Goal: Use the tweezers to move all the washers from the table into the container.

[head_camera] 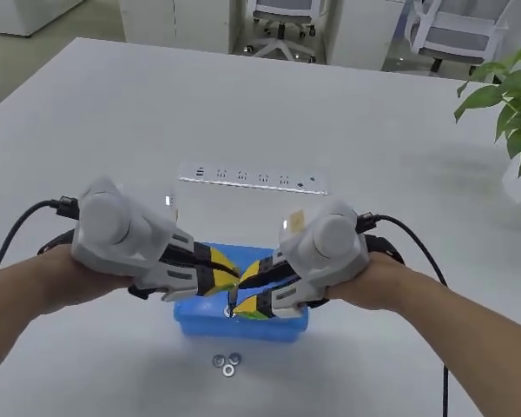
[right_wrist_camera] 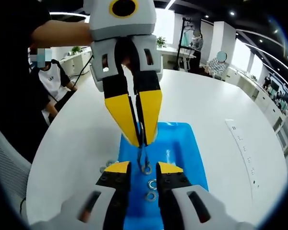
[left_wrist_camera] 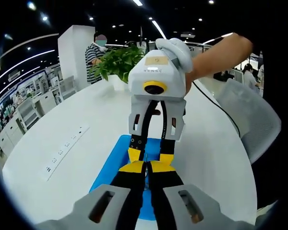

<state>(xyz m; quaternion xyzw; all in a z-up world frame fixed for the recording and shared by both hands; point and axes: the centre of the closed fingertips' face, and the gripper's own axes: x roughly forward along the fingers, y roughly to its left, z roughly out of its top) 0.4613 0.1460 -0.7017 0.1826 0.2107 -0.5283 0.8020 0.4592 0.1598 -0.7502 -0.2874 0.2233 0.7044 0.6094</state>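
on the white table (head_camera: 113,113), the blue plastic container (head_camera: 243,328) is holding seemingly three small metal washers (right_wrist_camera: 152,184). the left gripper (right_wrist_camera: 140,136) is clamping thin metal tweezers (right_wrist_camera: 143,153) over it. the right gripper (right_wrist_camera: 144,167) is gaping apart. three loose washers (head_camera: 227,363) are waiting just near of the container.

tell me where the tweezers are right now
In the right gripper view the tweezers are pinched in the left gripper, with their tips over the blue container, right at a washer.

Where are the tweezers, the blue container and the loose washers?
tweezers (right_wrist_camera: 142,153): right gripper view, its thin legs.
container (head_camera: 243,326): head view, front wall.
washers (head_camera: 228,371): head view, nearest washer of three.
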